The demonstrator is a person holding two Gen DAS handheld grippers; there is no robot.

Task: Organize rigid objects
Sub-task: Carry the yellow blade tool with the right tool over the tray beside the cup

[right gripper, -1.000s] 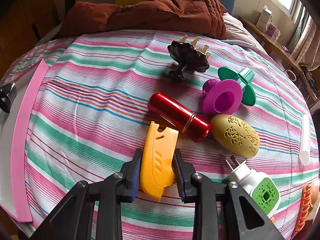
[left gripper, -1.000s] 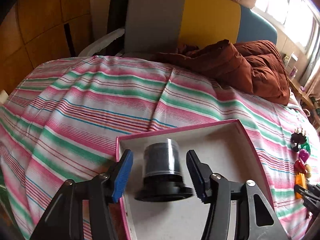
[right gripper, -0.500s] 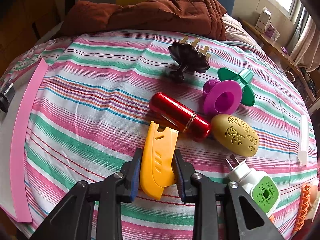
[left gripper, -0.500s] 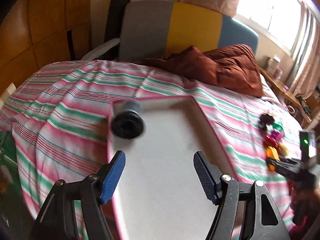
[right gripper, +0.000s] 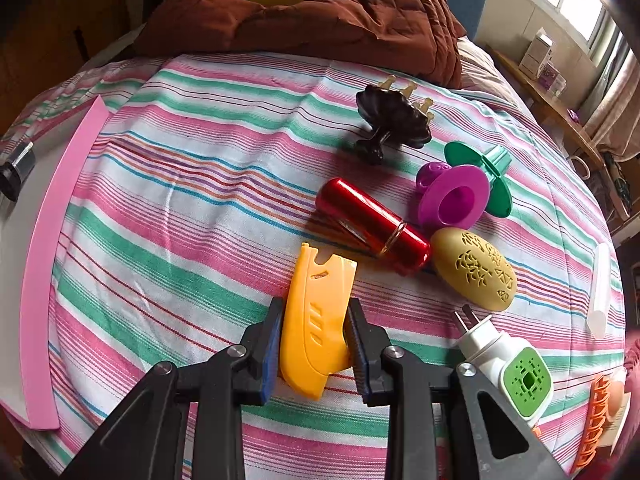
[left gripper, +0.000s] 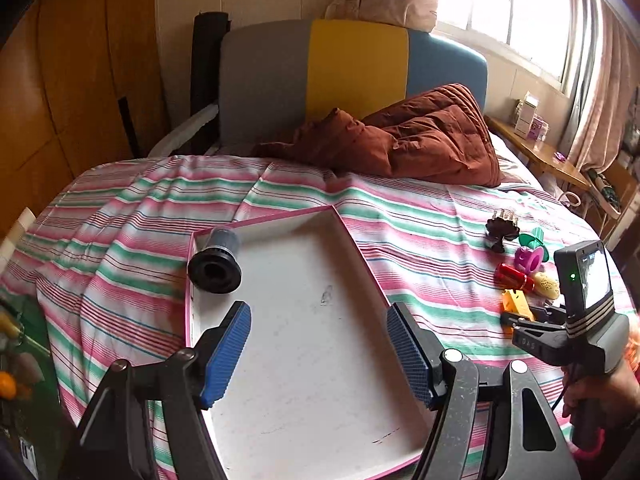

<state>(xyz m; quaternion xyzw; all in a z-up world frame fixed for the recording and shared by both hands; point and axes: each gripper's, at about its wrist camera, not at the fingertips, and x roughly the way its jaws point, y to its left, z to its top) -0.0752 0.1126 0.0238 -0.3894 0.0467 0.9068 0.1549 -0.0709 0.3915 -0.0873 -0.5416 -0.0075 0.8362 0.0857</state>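
Yellow scraper (right gripper: 316, 328) clamped in R gripper (right gripper: 316, 346); L gripper (left gripper: 318, 354) apart, empty, over tray (left gripper: 360, 248).

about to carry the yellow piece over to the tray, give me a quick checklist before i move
1. Right tool shut on the yellow scraper: ok, both pads press its sides.
2. Scraper free of its neighbours: ok, the red tube lies beside its tip, apart from it.
3. Room in the pink-edged tray: ok, only the black cylinder lies in its far left corner.
4. Left tool out of the way: not ok, it hangs open over the middle of the tray.
5. Scraper lifted off the striped sheet: cannot tell.
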